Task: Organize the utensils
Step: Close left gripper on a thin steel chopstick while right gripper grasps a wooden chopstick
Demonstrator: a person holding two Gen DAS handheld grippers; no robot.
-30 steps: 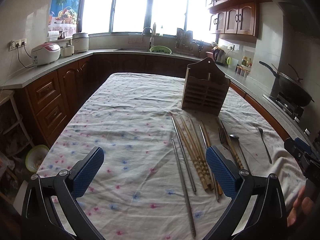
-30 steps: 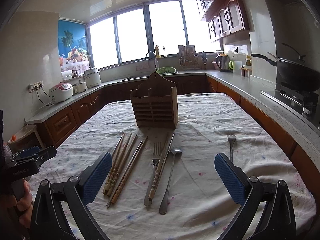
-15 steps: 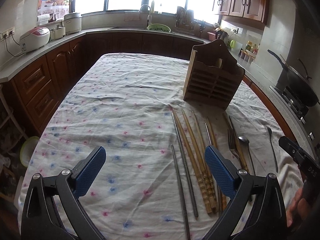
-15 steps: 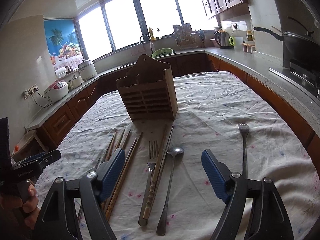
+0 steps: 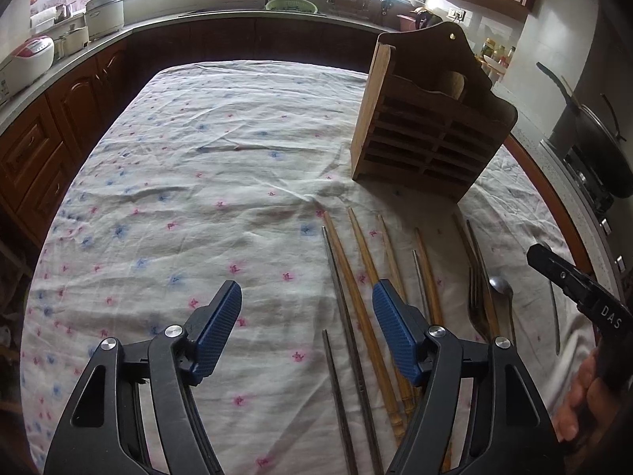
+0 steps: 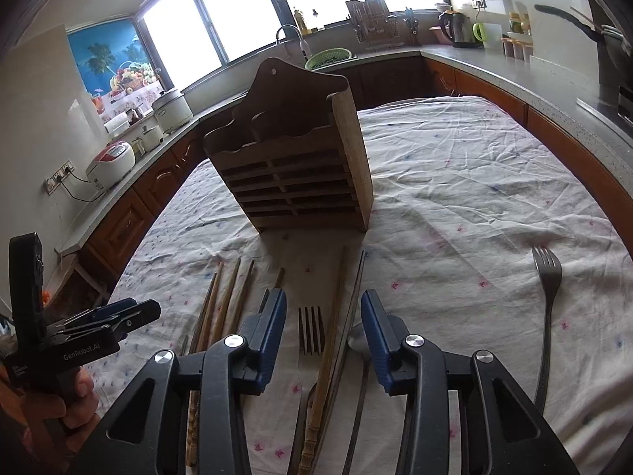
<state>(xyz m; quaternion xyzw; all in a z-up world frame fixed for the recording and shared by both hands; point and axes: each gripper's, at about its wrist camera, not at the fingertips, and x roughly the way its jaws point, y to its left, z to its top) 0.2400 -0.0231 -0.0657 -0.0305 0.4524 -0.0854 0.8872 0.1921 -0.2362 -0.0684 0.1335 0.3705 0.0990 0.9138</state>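
Observation:
A wooden utensil holder (image 5: 429, 116) (image 6: 294, 170) stands upright on the floral tablecloth (image 5: 190, 198). In front of it lie several wooden chopsticks (image 5: 358, 289) (image 6: 227, 301), metal chopsticks (image 5: 340, 380), a fork (image 6: 310, 330), a spoon (image 5: 500, 287) and a second fork (image 6: 548, 297) off to the right. My left gripper (image 5: 306, 330) is open and empty, low over the cloth just left of the chopsticks. My right gripper (image 6: 320, 334) is open and empty, its jaws either side of the fork and a wooden chopstick (image 6: 330, 340).
Kitchen counters (image 6: 514, 75) run around the table on three sides. A wok (image 5: 601, 146) sits on the stove at right. Rice cookers (image 5: 27, 59) stand on the left counter. The cloth's left half (image 5: 158, 158) holds no utensils.
Both grippers have moved forward and lower toward the table. Their jaws have narrowed but stay open. The right gripper now straddles the fork and chopstick.

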